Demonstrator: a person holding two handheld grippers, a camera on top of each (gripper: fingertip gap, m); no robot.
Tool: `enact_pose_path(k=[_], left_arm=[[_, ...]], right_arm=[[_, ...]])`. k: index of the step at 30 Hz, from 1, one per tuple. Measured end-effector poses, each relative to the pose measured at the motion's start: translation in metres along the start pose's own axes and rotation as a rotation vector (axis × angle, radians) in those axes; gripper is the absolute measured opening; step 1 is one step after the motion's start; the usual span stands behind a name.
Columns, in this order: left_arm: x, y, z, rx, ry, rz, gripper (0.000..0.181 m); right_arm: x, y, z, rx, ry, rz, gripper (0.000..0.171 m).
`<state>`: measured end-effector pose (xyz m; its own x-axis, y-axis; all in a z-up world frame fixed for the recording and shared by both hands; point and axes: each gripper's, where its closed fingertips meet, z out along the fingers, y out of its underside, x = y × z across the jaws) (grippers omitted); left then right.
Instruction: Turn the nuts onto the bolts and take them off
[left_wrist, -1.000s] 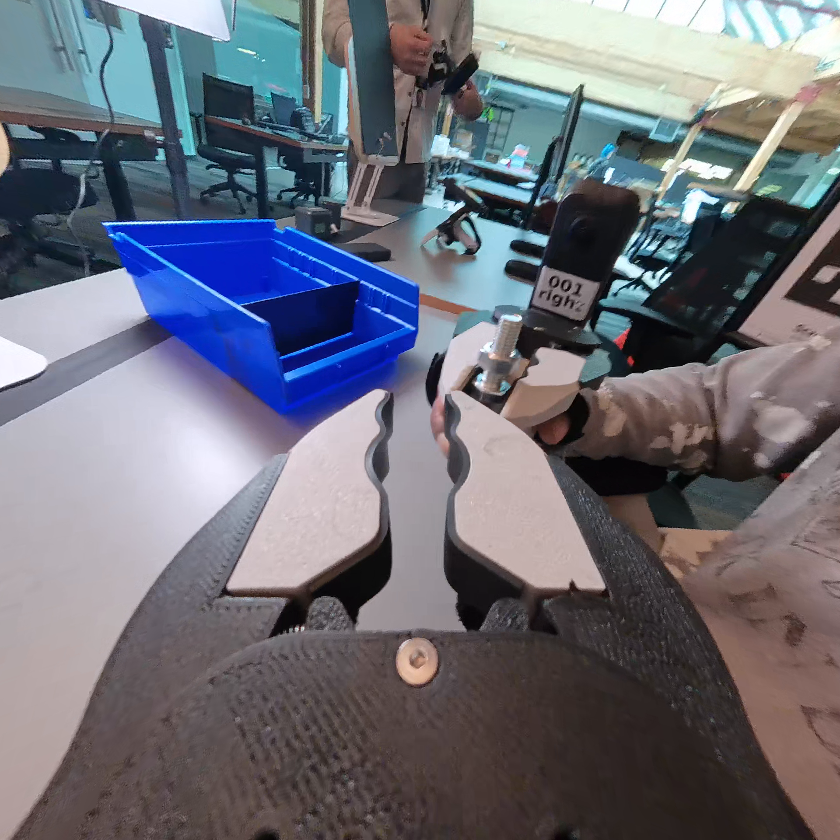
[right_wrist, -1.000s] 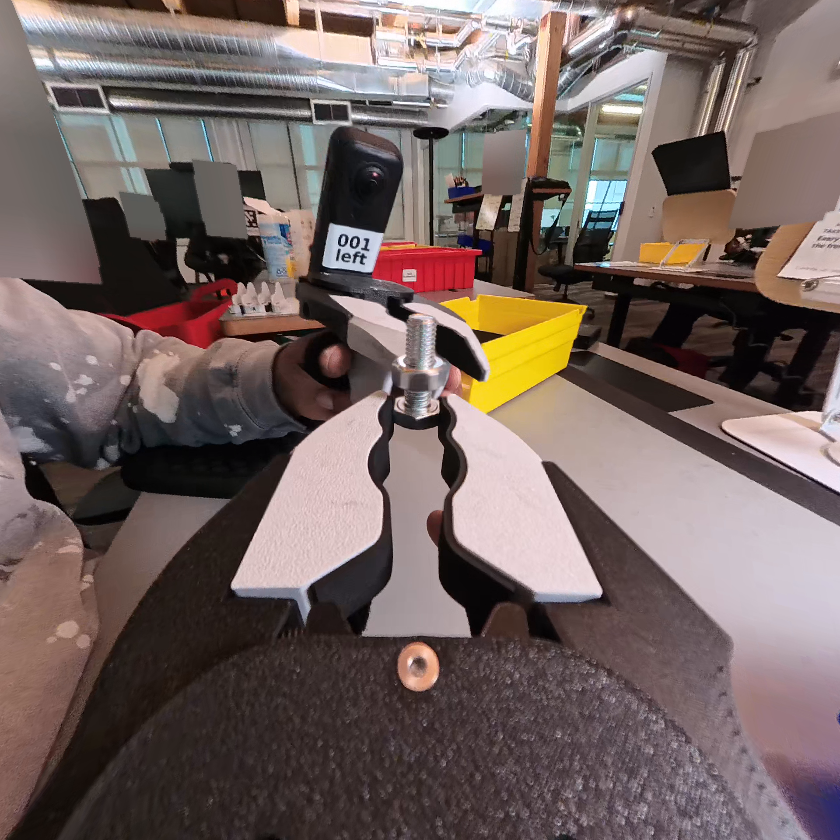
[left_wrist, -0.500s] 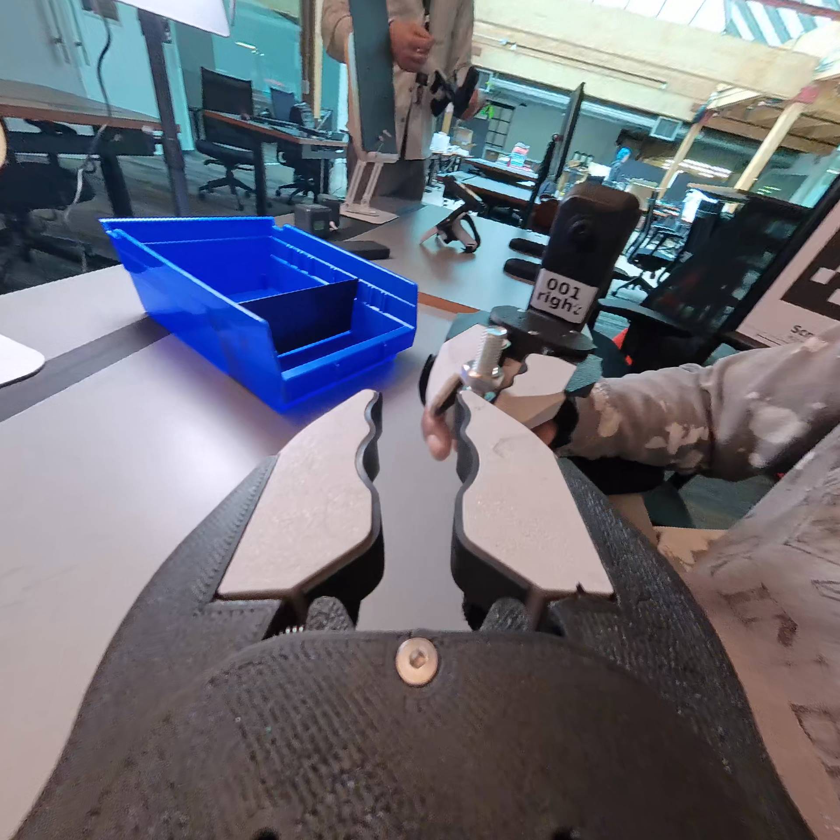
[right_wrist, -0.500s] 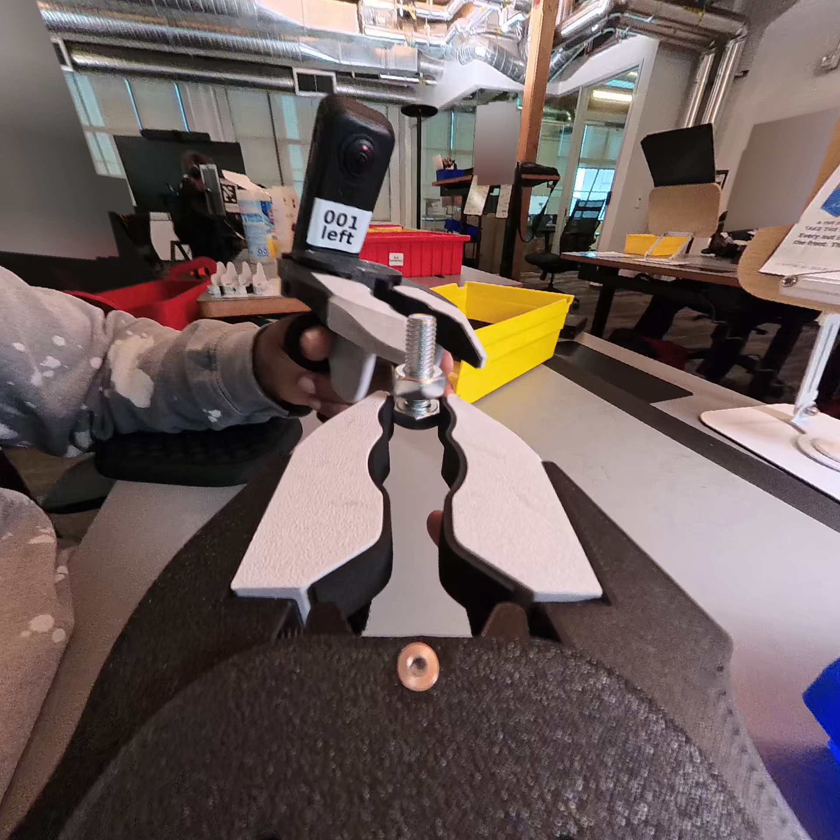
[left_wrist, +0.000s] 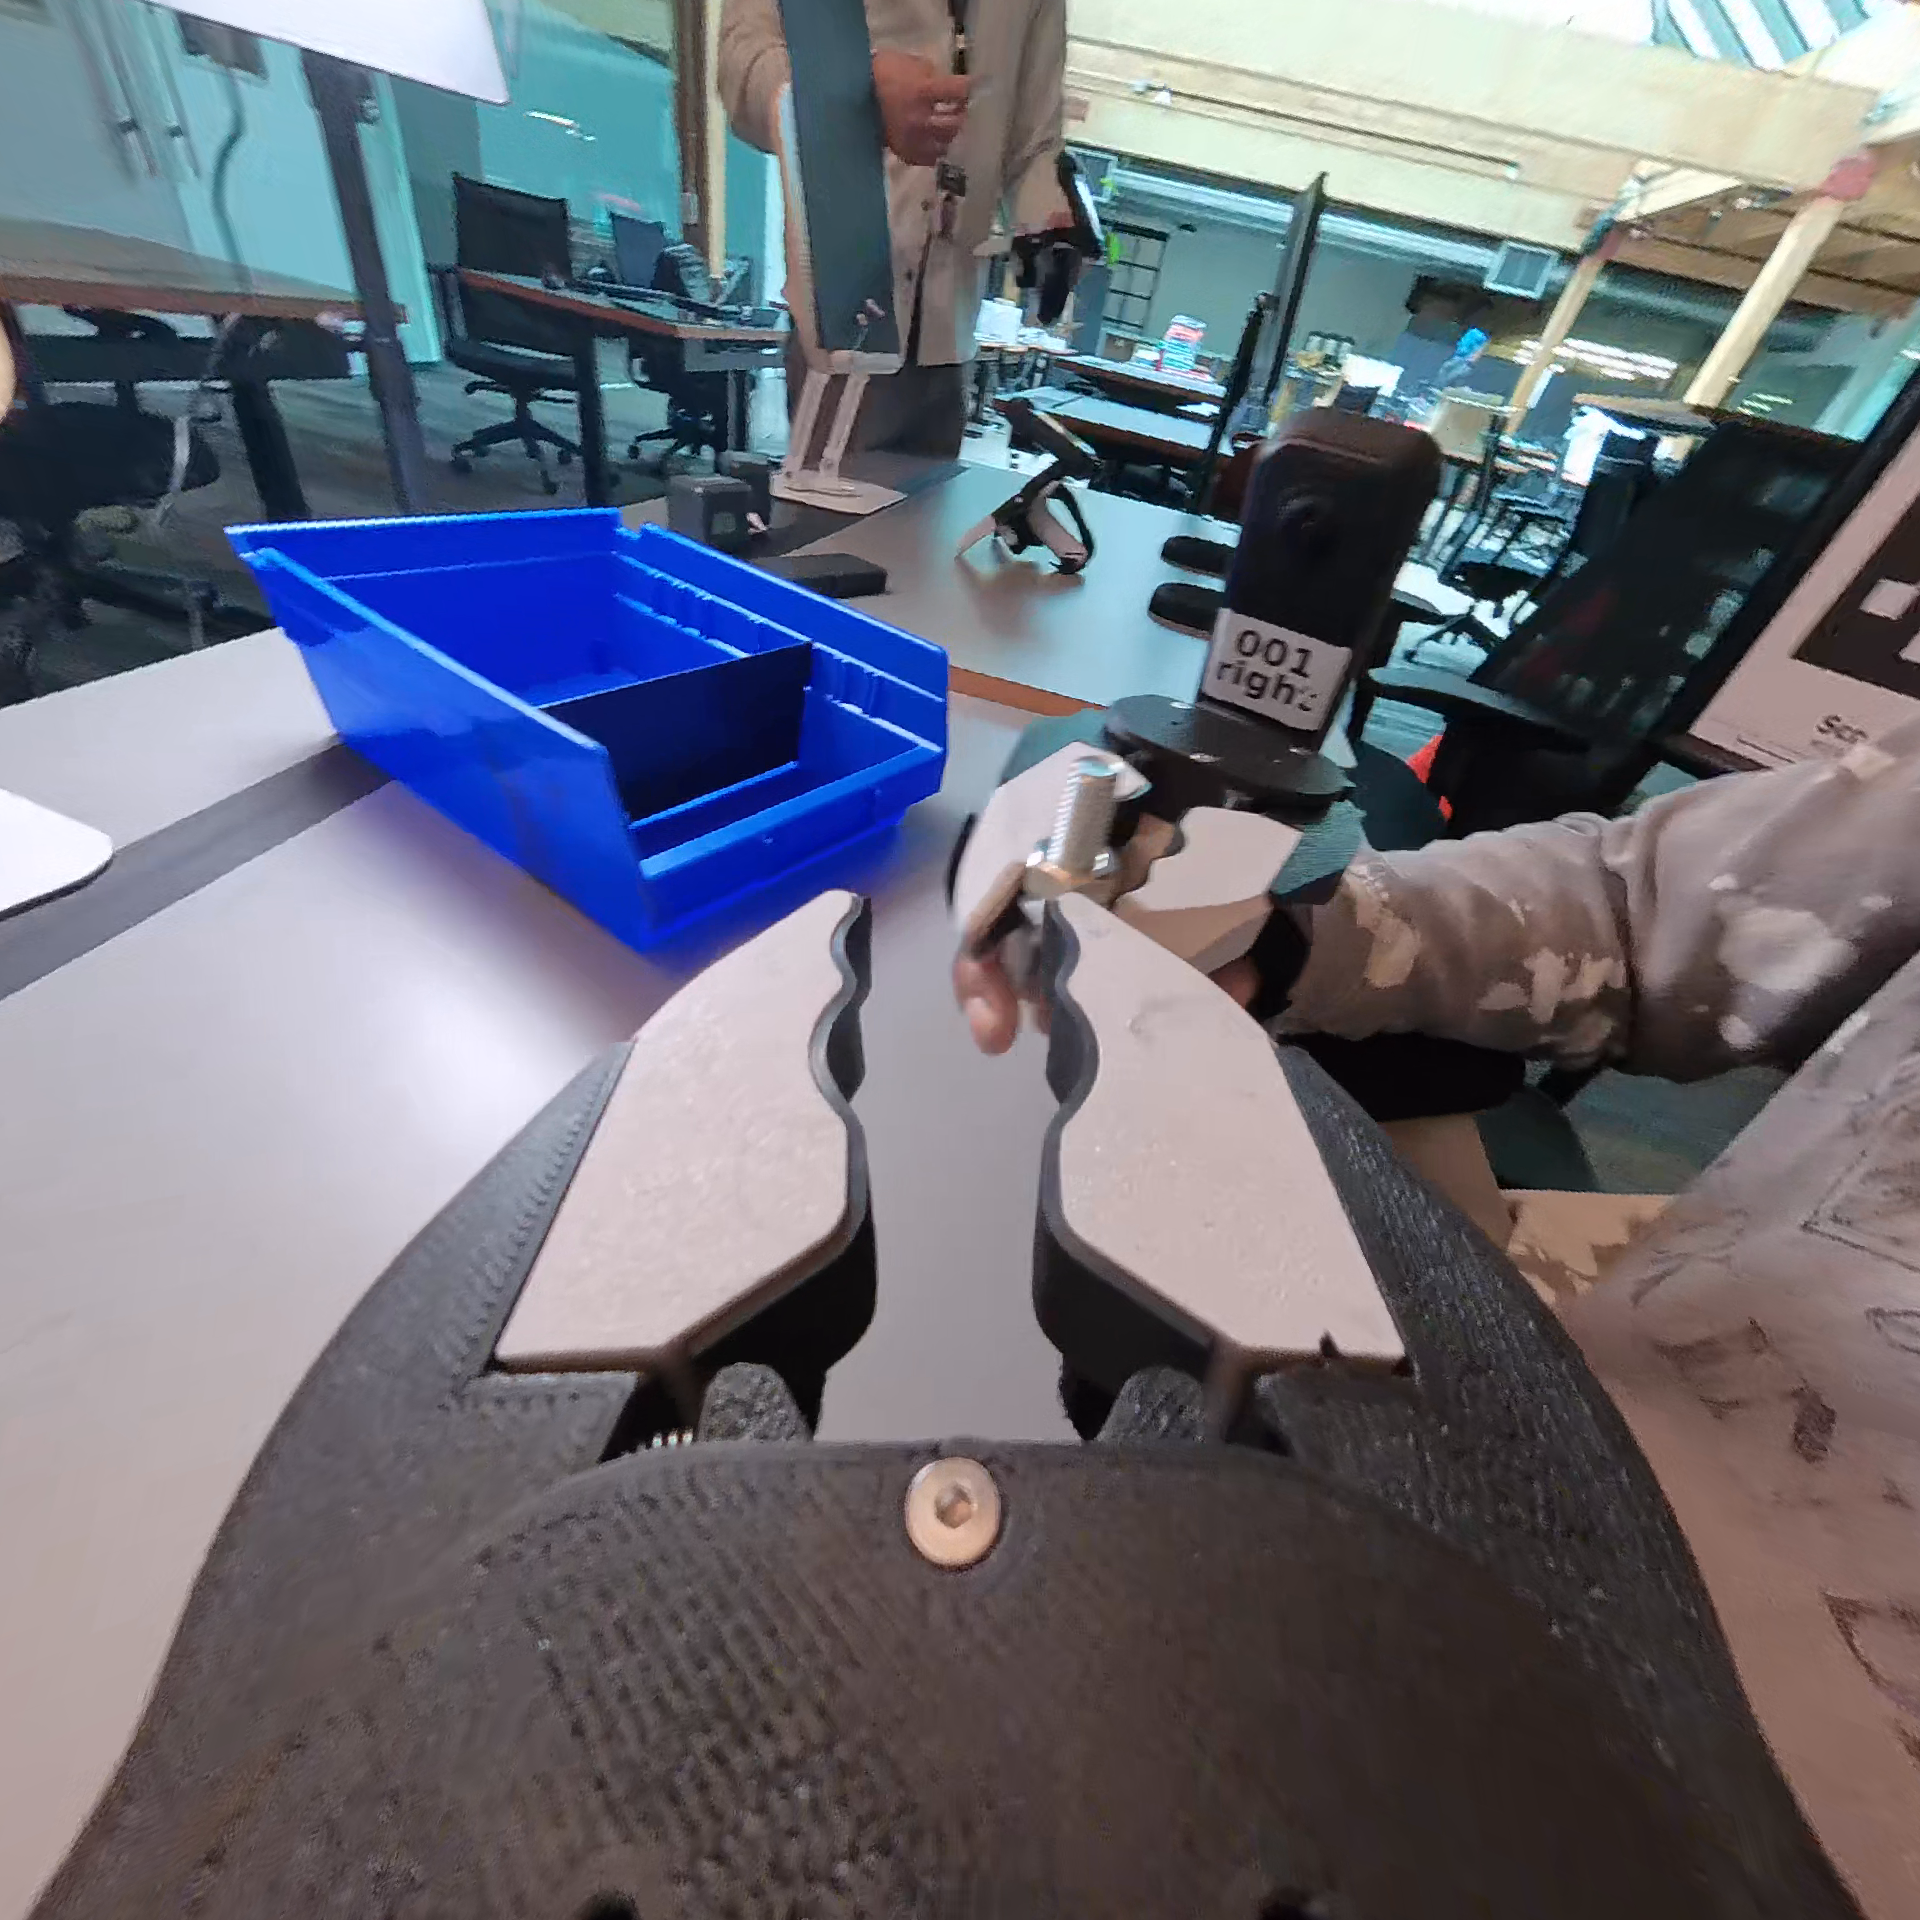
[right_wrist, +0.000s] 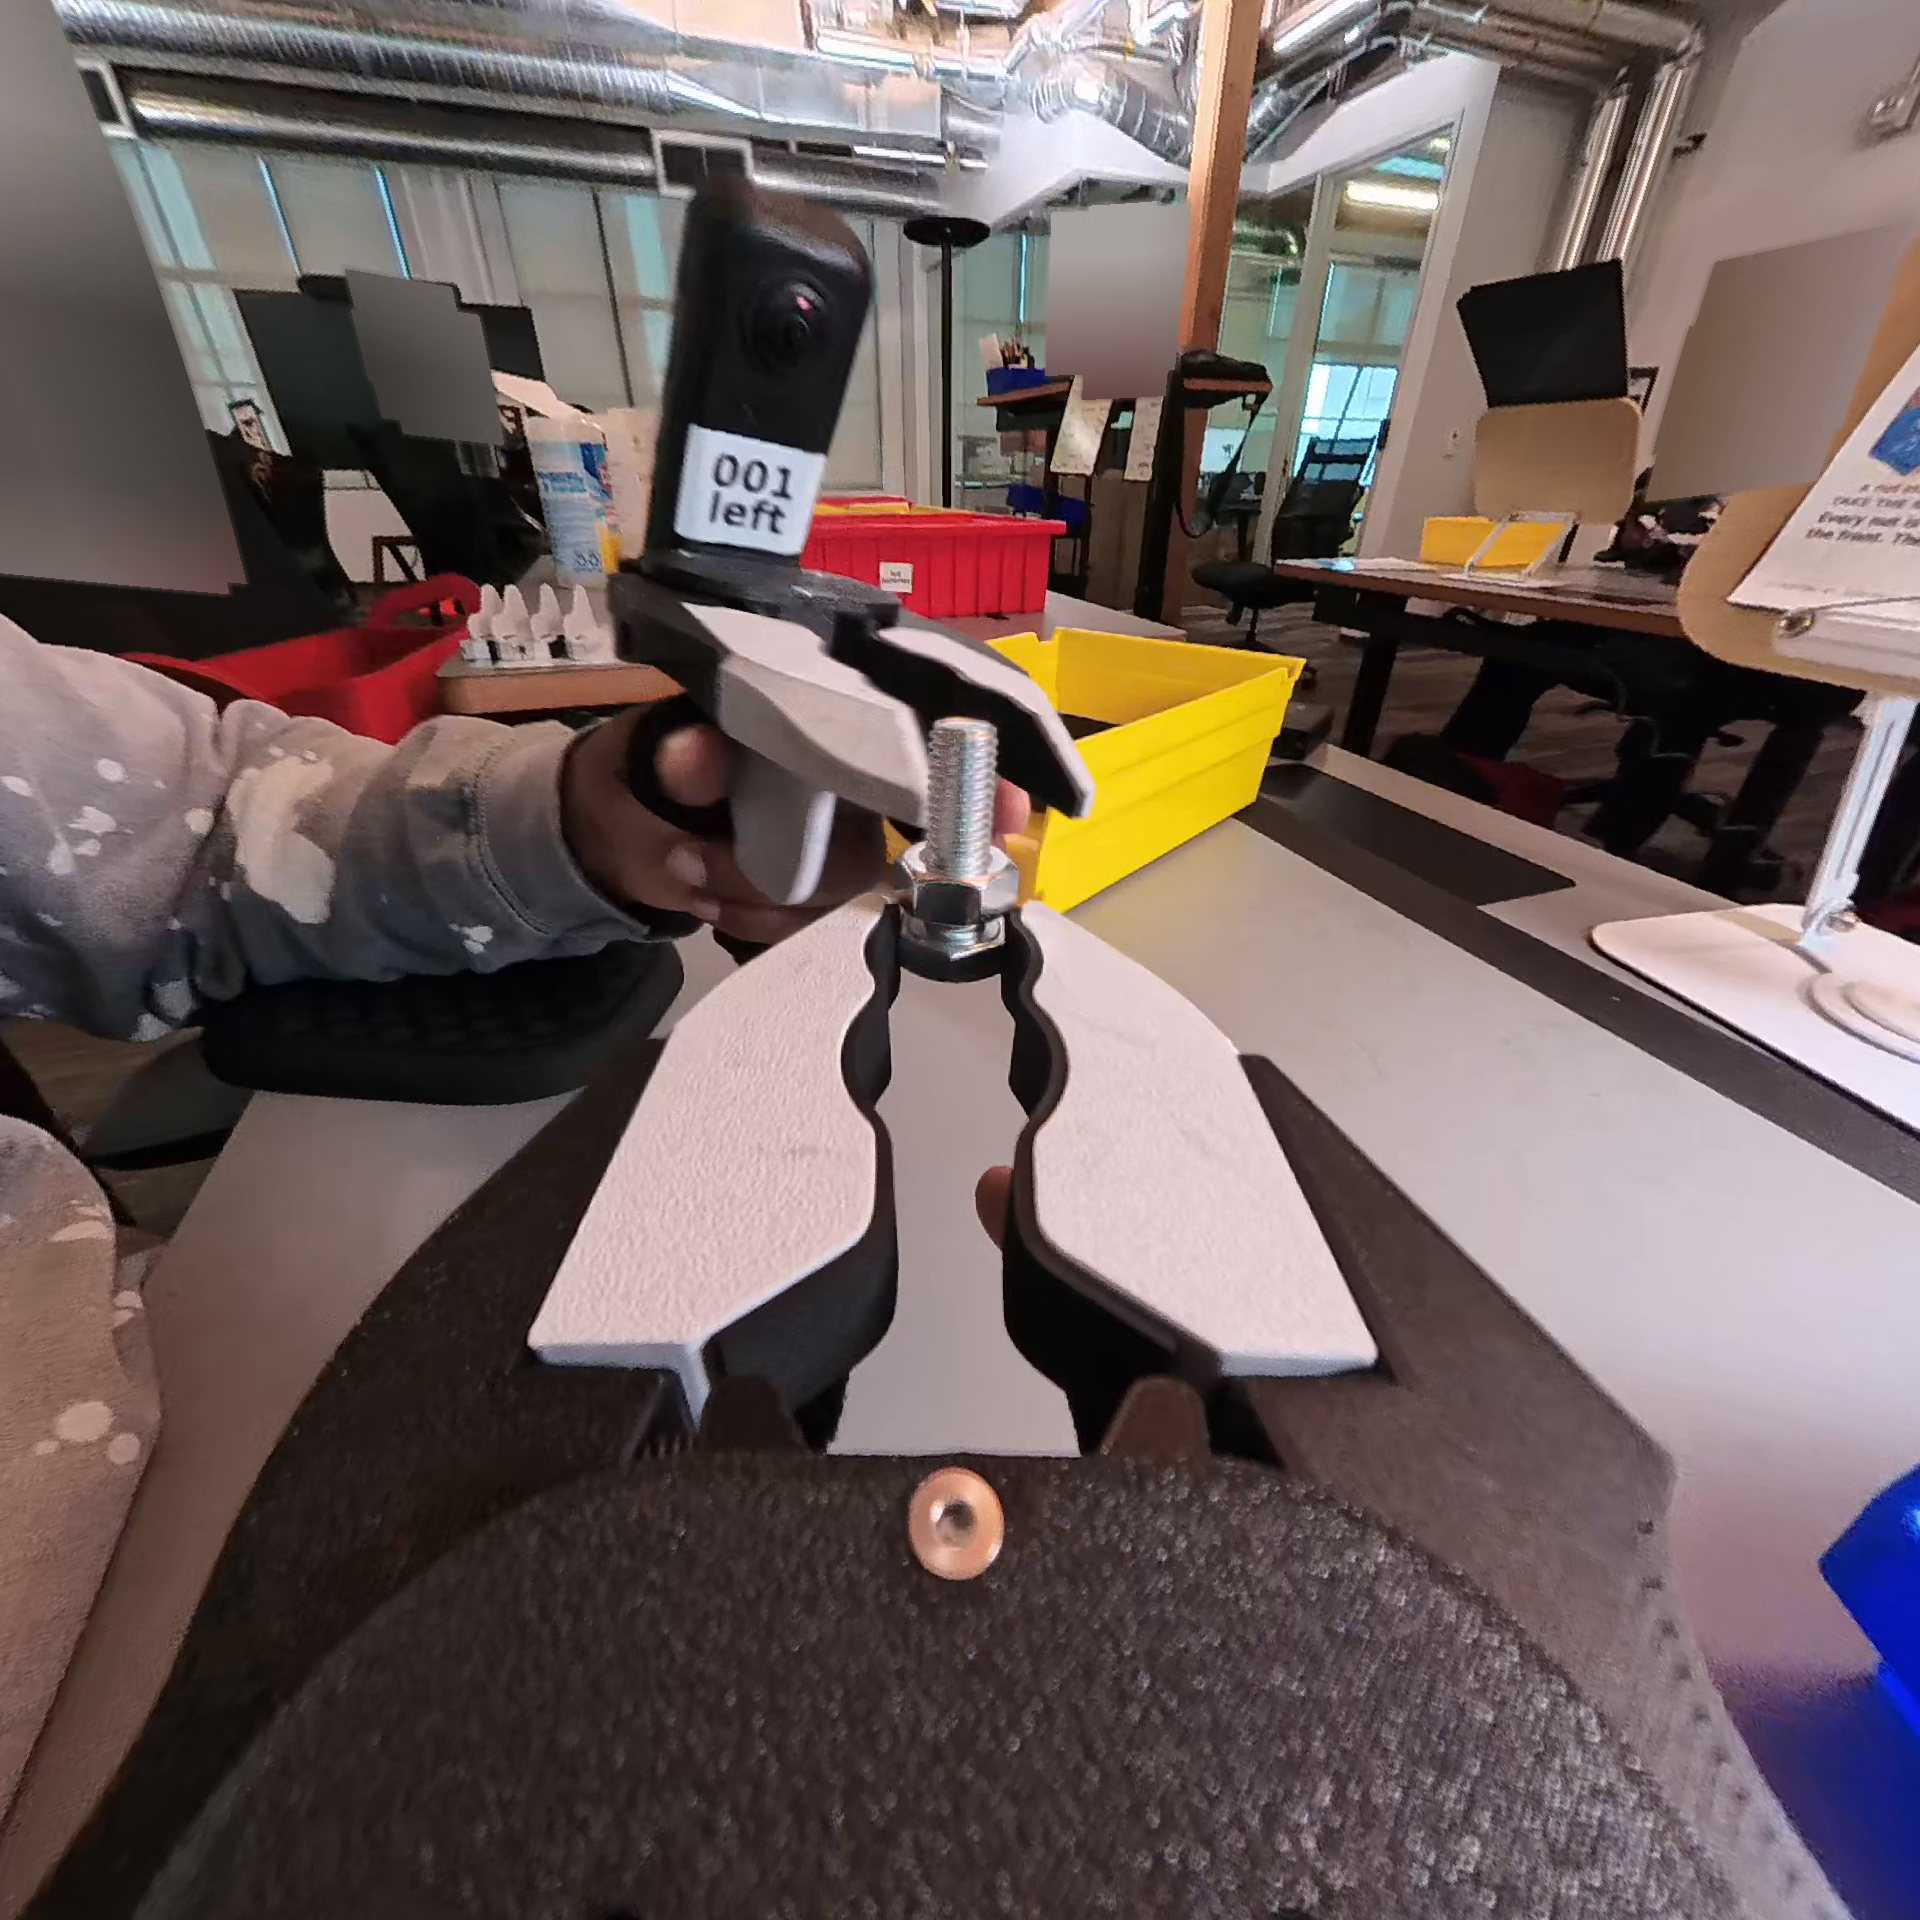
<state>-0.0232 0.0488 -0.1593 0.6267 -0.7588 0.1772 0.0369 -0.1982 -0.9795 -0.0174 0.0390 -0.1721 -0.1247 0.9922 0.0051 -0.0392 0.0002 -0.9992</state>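
Observation:
My right gripper (right_wrist: 951, 940) is shut on the head of a silver bolt (right_wrist: 961, 790) and holds it upright above the grey table (right_wrist: 1351, 1039). A silver nut (right_wrist: 951, 883) sits low on the thread, just above the fingertips. My left gripper (left_wrist: 948, 914) is open and empty. Its fingers (right_wrist: 810, 717) hang close behind and above the top of the bolt. In the left wrist view the bolt (left_wrist: 1081, 810) leans just past my right fingertip, held between the right gripper's fingers (left_wrist: 1210, 883).
A blue bin (left_wrist: 582, 675) with a divider stands at the left of the table. A yellow bin (right_wrist: 1153, 727) stands behind the bolt, red bins farther back. A white stand base (right_wrist: 1766, 987) is on the right. A person (left_wrist: 914, 156) stands at the far table. Less than 4 cm separates the two grippers' tips.
My left gripper has opened a little wider and come closer to the bolt, its fingers now over the thread's top. The right gripper has kept its hold on the bolt.

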Motion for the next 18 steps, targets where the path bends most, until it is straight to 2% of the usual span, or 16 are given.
enact_pose_path(k=[4, 6, 7, 10, 14, 16, 17, 18], left_arm=[[0.009, 0.006, 0.008, -0.031, 0.017, 0.025, 0.038], [-0.014, 0.012, 0.004, -0.076, -0.113, 0.023, 0.016], [-0.025, 0.015, 0.000, -0.088, -0.162, 0.041, 0.016], [-0.014, 0.007, -0.003, -0.029, -0.052, -0.047, 0.025], [0.010, 0.003, 0.004, -0.030, 0.016, 0.023, 0.039], [0.008, 0.006, 0.007, -0.042, -0.011, 0.038, 0.039], [0.005, 0.007, 0.005, -0.047, -0.023, 0.030, 0.035], [-0.006, 0.008, 0.002, -0.063, -0.085, 0.019, 0.020]], right_arm=[[-0.004, 0.004, 0.004, -0.023, -0.003, -0.017, 0.018], [-0.006, 0.001, 0.002, 0.001, -0.020, -0.015, 0.019], [-0.007, -0.004, 0.000, 0.024, -0.030, -0.002, 0.018], [-0.003, -0.003, -0.001, 0.006, -0.004, -0.020, 0.018], [0.001, 0.007, 0.003, -0.040, 0.018, -0.004, 0.018], [-0.004, 0.007, 0.006, -0.044, 0.005, -0.014, 0.018], [-0.003, 0.007, 0.006, -0.045, 0.014, -0.016, 0.018], [-0.003, 0.006, 0.004, -0.032, 0.005, -0.011, 0.018]])
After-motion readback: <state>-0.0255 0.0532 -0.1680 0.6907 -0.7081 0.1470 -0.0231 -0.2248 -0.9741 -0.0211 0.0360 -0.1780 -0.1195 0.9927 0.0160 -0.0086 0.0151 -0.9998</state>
